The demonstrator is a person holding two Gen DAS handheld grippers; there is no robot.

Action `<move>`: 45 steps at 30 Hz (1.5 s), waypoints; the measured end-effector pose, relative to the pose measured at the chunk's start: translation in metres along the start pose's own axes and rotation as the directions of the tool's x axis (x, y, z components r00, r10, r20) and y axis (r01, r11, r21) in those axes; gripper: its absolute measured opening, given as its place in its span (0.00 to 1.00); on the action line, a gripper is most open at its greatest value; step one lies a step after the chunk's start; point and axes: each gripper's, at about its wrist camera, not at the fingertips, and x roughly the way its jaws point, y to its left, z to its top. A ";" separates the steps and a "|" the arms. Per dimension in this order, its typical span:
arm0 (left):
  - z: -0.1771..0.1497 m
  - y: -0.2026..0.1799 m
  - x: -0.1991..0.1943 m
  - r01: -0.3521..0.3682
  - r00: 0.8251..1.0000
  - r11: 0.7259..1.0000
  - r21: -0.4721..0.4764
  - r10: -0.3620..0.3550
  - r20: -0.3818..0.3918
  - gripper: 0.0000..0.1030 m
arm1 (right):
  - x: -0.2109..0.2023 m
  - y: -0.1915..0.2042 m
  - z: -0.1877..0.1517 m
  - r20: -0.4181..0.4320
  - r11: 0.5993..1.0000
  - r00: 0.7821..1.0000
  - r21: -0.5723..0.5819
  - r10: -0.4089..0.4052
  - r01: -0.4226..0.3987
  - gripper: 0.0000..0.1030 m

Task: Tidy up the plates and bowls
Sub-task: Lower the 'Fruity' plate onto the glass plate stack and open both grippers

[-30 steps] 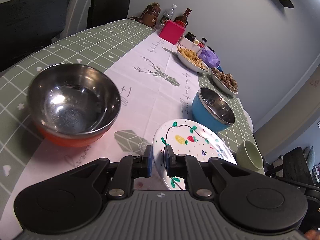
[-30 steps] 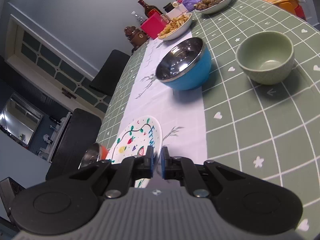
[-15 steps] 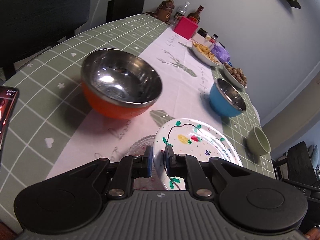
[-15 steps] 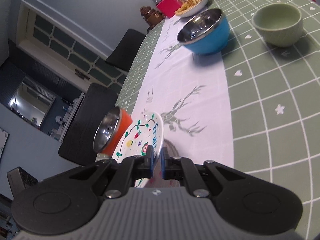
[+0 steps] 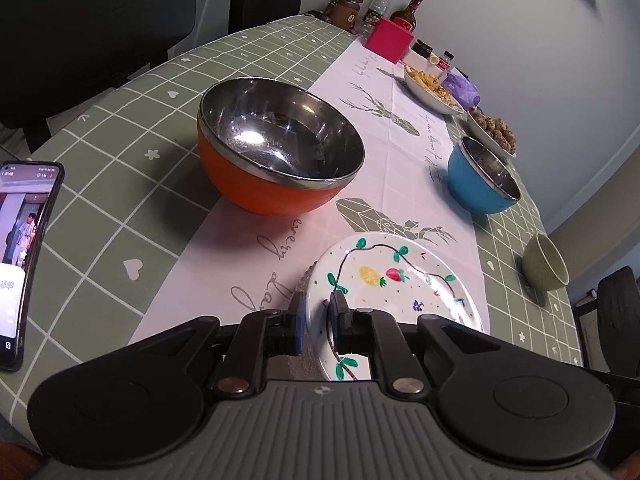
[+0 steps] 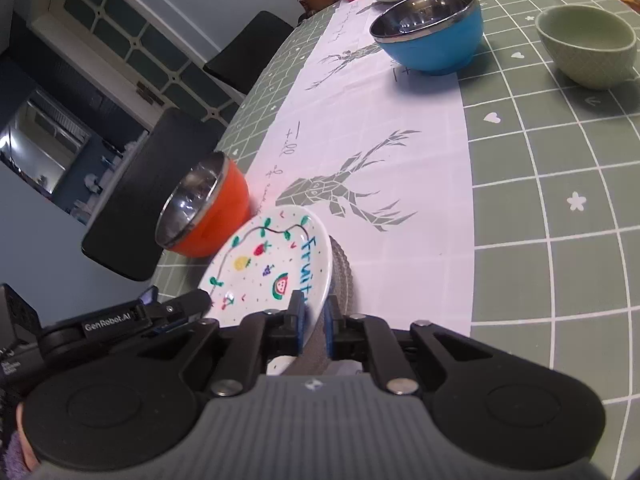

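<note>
White painted plate (image 5: 394,284) sits tilted over a glass dish (image 6: 342,276), apparently just above it, left gripper (image 5: 316,322) clamped on its near rim, right gripper (image 6: 314,326) opening around the opposite rim.

Phone (image 5: 24,264), pink box (image 5: 388,39), bottles (image 5: 404,10)

"Fruit" on plate (image 6: 276,264); "GenRobot.AI" on left claw (image 6: 200,302).
</note>
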 end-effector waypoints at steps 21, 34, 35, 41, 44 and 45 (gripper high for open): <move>-0.003 -0.010 0.001 -0.044 0.999 0.996 0.082 0.044 -0.001 0.13 | 0.012 0.020 -0.009 -0.002 0.977 0.991 -0.169 -0.133 0.131 0.18; -0.007 -0.027 -0.006 -0.161 0.984 0.962 0.218 0.141 0.105 0.22 | 0.008 0.021 -0.007 0.008 0.979 0.992 -0.162 -0.125 0.124 0.22; -0.008 -0.030 -0.008 -0.193 0.978 0.951 0.243 0.165 0.128 0.24 | 0.007 0.021 -0.007 0.009 0.979 0.992 -0.163 -0.125 0.124 0.22; -0.002 -0.017 -0.006 -0.117 0.992 0.980 0.161 0.106 0.072 0.42 | 0.004 0.018 -0.005 0.023 0.981 0.991 -0.146 -0.128 0.130 0.22; 0.000 -0.010 -0.003 -0.092 0.995 0.991 0.101 0.088 0.045 0.49 | 0.003 0.016 -0.003 0.020 0.984 0.992 -0.128 -0.123 0.125 0.21; 0.000 -0.009 -0.002 -0.100 0.994 0.990 0.095 0.096 0.041 0.50 | 0.003 0.015 -0.003 0.014 0.986 0.993 -0.118 -0.120 0.121 0.21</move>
